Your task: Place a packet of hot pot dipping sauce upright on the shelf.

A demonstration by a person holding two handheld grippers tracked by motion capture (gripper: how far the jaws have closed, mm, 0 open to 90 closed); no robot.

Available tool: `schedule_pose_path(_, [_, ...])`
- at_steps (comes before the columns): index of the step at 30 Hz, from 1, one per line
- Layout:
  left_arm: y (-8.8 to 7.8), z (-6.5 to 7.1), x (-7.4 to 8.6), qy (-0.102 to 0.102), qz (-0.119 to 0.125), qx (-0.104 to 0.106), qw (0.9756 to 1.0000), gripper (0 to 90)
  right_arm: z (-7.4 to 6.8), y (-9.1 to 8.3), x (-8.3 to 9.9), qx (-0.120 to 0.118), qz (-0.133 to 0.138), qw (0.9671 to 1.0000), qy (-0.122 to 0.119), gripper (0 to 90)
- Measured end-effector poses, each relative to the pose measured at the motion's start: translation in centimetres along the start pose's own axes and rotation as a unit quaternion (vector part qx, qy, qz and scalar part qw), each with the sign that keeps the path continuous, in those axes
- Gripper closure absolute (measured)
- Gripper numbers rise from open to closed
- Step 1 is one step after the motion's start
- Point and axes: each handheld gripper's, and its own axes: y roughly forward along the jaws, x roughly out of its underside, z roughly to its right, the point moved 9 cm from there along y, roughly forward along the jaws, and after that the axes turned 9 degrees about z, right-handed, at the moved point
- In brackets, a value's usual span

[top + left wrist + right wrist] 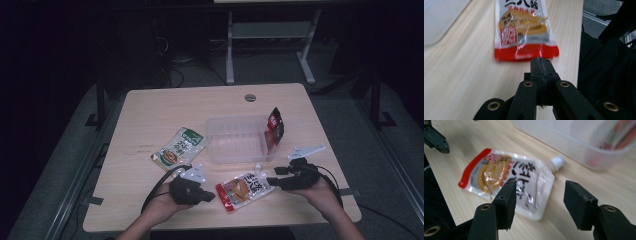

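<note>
A spouted pouch point(245, 189) with a red bottom edge and a picture of noodles lies flat near the table's front edge, between my two grippers. In the left gripper view the pouch point(524, 30) lies just beyond my left gripper point(541, 62), whose jaws are pressed together with nothing between them. My left gripper point(210, 196) points right at the pouch's red end. My right gripper point(272, 177) points left at the spout end. In the right gripper view it point(540, 195) stands open, a little above and short of the pouch point(506, 177).
A clear plastic tub point(235, 137) stands mid-table behind the pouch, with a dark red packet point(274, 127) leaning inside its right end. A green packet point(178, 147) lies left of the tub. The table's front edge point(220, 225) is close to both hands.
</note>
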Motion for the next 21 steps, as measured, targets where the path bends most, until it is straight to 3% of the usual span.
schedule_pose_path(4, [1.7, -0.3, -0.6, 0.007, -0.001, 0.002, 1.0000, 89.7, 0.3, 0.0, 0.5, 0.002, -0.003, 0.9999, 0.011, 42.3])
schedule_pose_path(8, [2.7, 0.0, -0.2, 0.023, -0.016, -0.006, 0.9996, 89.6, -0.1, 0.7, 0.3, -0.010, -0.005, 0.9999, 0.001, 41.7])
schedule_pose_path(21, [3.9, -0.3, 0.5, 0.023, -0.020, -0.018, 0.9994, 89.2, -0.5, 2.5, 1.1, -0.024, -0.031, 0.9992, 0.002, 39.1])
